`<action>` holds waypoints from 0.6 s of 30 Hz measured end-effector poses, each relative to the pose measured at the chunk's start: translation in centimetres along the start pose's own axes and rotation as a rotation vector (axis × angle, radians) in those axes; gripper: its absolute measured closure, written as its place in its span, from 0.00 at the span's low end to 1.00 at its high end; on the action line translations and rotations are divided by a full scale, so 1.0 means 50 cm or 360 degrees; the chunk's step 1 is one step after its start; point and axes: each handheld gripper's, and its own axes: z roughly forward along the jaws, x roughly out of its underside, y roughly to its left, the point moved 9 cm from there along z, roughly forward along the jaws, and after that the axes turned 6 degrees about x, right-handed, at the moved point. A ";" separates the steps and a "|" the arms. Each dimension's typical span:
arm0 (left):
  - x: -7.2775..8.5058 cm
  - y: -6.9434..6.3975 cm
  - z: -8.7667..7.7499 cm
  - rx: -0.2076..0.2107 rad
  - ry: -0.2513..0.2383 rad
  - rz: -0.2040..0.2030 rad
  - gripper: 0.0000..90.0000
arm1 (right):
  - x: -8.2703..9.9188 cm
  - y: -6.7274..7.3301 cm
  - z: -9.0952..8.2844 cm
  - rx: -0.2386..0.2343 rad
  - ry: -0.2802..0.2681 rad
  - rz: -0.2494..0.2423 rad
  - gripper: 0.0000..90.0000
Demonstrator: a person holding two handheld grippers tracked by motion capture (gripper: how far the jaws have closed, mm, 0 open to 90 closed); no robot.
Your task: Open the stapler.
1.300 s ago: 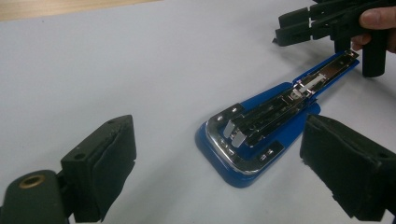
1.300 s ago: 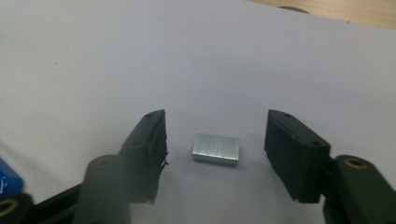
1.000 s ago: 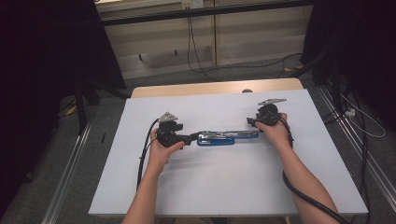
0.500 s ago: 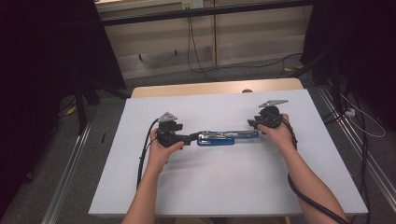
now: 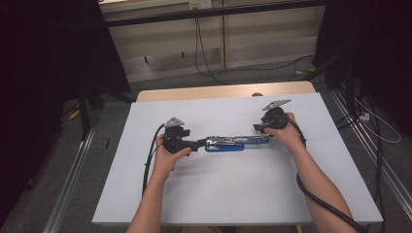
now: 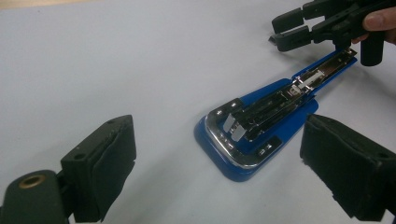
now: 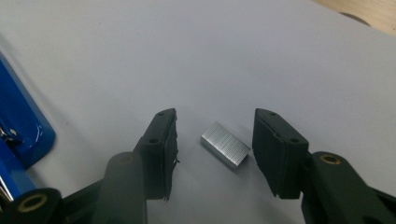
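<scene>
A blue stapler (image 5: 228, 143) lies swung flat on the white table, its metal staple channel (image 6: 275, 100) facing up. My left gripper (image 5: 199, 143) is at the stapler's left end. Its jaws (image 6: 219, 140) stand wide open on either side of the blue base, touching nothing. My right gripper (image 5: 257, 128) hovers at the stapler's right end and also appears in the left gripper view (image 6: 289, 30). Its jaws (image 7: 215, 116) have just been opening. A small silver block of staples (image 7: 225, 144) lies on the table between them, with a gap to the left pad (image 7: 166, 140).
A white sheet (image 5: 243, 194) covers most of the wooden table (image 5: 218, 91). Black cables trail from both grippers toward the person. Metal rails (image 5: 369, 160) run along both sides of the table, and loose cables lie on the floor behind it.
</scene>
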 end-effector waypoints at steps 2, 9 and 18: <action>0.000 0.000 0.000 -0.0004 -0.0002 -0.0002 0.12 | 0.004 0.000 -0.001 -0.0007 0.0010 0.0014 0.58; -0.003 0.000 -0.004 -0.0023 -0.0011 -0.0002 0.12 | 0.013 0.011 -0.016 -0.0055 0.0029 -0.0011 0.83; 0.000 0.007 -0.009 -0.0060 0.0015 0.0022 0.13 | 0.008 0.017 -0.010 -0.0074 0.0009 0.0047 0.81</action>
